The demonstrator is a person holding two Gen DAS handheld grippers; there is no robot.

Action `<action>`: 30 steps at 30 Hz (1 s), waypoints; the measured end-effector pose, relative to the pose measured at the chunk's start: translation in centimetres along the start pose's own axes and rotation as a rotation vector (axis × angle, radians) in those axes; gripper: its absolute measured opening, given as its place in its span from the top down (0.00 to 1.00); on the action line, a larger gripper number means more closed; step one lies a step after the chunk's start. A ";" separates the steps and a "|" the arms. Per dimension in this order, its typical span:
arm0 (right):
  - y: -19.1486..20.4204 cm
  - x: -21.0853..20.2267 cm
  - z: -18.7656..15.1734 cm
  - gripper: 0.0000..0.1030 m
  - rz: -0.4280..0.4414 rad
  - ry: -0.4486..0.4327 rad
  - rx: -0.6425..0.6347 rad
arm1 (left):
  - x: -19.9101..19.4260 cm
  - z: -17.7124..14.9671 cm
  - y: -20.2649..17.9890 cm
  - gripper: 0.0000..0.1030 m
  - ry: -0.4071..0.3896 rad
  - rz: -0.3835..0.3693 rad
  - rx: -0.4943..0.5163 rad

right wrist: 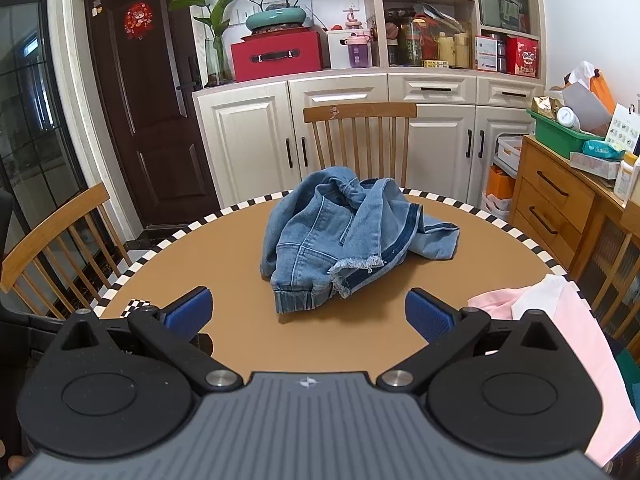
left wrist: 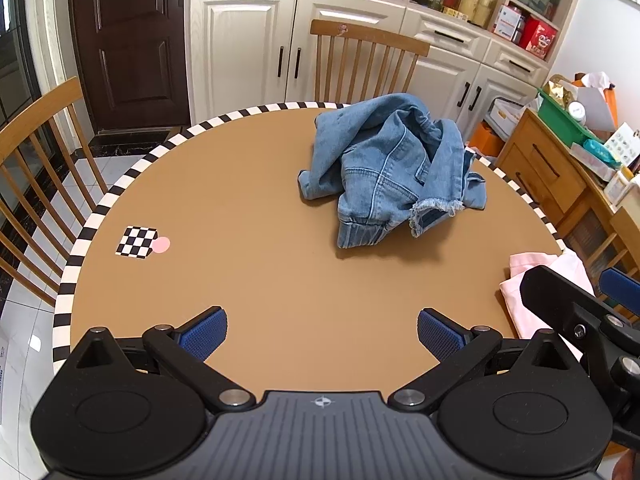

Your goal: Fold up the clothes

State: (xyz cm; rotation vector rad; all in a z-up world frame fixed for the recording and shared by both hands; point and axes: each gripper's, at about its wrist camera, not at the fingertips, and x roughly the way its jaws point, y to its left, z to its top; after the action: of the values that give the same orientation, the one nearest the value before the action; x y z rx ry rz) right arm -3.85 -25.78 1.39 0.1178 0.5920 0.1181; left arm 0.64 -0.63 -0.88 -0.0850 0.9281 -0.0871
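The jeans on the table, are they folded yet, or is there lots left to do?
Not yet. Nothing looks done: the jeans lie in a crumpled heap on the round table. Nothing is in hand either: the left tool and right tool are both open and empty, short of the heap. Left to do: spread the jeans flat and fold them. The pink clothes at the table's right edge look unfolded too.

Frayed denim garment (right wrist: 344,236), matt table (right wrist: 248,280)
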 end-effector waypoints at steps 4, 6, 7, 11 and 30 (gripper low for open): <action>0.0 0.1 0.0 0.00 -0.004 0.005 0.004 | 0.3 0.0 -0.1 0.00 0.007 -0.004 0.001; 0.0 0.2 0.0 0.00 -0.007 0.006 0.006 | 0.4 0.1 -0.1 0.00 0.009 -0.006 0.004; -0.1 0.2 0.0 0.00 -0.008 0.007 0.007 | 0.5 0.2 -0.1 0.00 0.009 -0.006 0.006; -0.1 0.4 0.0 0.00 -0.013 0.010 0.011 | 0.8 0.2 -0.2 0.00 0.015 -0.011 0.009; 0.7 0.8 -0.9 0.00 -0.065 -0.021 0.060 | 2.3 0.8 0.6 0.00 0.044 -0.077 0.062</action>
State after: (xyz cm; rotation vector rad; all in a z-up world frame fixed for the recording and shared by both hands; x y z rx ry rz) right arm -3.73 -24.93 0.33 0.1575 0.5775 0.0362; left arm 2.73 -0.25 -2.29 -0.0614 0.9656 -0.1901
